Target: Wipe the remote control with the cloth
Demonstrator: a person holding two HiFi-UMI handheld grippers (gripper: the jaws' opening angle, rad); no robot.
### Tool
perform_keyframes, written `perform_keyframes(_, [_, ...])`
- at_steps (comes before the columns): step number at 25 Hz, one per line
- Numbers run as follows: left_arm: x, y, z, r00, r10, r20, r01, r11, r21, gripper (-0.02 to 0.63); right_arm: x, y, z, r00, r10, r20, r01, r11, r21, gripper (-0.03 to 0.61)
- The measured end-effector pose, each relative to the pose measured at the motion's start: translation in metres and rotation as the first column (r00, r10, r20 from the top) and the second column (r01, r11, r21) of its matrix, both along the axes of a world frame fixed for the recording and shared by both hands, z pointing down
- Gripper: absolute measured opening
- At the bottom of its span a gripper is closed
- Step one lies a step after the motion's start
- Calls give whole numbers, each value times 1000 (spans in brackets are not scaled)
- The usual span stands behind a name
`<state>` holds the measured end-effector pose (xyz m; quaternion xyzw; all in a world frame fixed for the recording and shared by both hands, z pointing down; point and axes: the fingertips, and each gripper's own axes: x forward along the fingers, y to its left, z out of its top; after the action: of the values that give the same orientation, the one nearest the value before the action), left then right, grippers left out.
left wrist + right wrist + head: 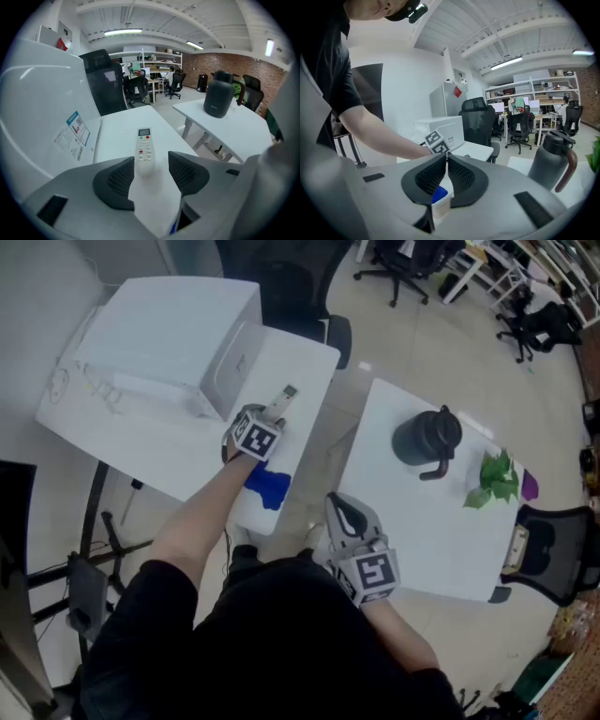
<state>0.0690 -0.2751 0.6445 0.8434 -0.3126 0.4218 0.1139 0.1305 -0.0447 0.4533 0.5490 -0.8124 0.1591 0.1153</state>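
One white remote control (282,399) lies on a white table (302,360) in the upper middle of the head view. Its near end sits between the spread jaws of the left gripper (270,418). The blue cloth (269,486) lies just below, and the right gripper (343,517), lower middle, has its jaws pressed together on nothing.

remote (283,399) on left table (305,367) | cloth (269,487) nearer | jug (427,439) on right table (412,521)

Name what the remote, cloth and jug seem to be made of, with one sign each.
Remote: likely hard white plastic, smooth, with small buttons.
Cloth: probably soft blue fabric, lying crumpled.
Jug: dark matte shell, plastic or coated metal.
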Motion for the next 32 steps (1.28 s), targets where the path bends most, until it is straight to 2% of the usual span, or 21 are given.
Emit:
perform_keyframes(9, [10,-37,39,995,-68,74,74,994,-79,232,19,-6,13,999,21,24,-21,1000,-8,23])
perform_keyframes(13, [13,-36,43,996,-77,36,81,988,-129,231,17,-7,17,999,19,33,-19,1000,-20,23])
perform_keyframes(15, [10,-38,42,996,-78,45,83,987,-135,201,17,-8,17,999,13,34,-13,1000,-14,23])
perform_keyframes(18, [6,-37,40,996,-70,56,77,988,-132,198,15,-7,15,999,6,32,-6,1000,-6,23])
perform_keyframes(20, [9,-36,31,998,-59,32,61,993,-97,198,15,-7,14,1000,6,28,-6,1000,-3,23])
perform_keyframes(24, [20,-25,-6,999,6,-49,-4,999,41,196,14,-10,15,1000,3,23,-3,1000,-6,23])
perform_keyframes(28, [20,3,-58,991,71,-110,-51,982,179,196,3,-17,29,999,-42,-9,41,999,-21,23])
perform_keyframes(32, [-1,50,-105,981,121,-152,-80,964,254,196,-25,-27,60,991,-124,-44,118,987,-106,25])
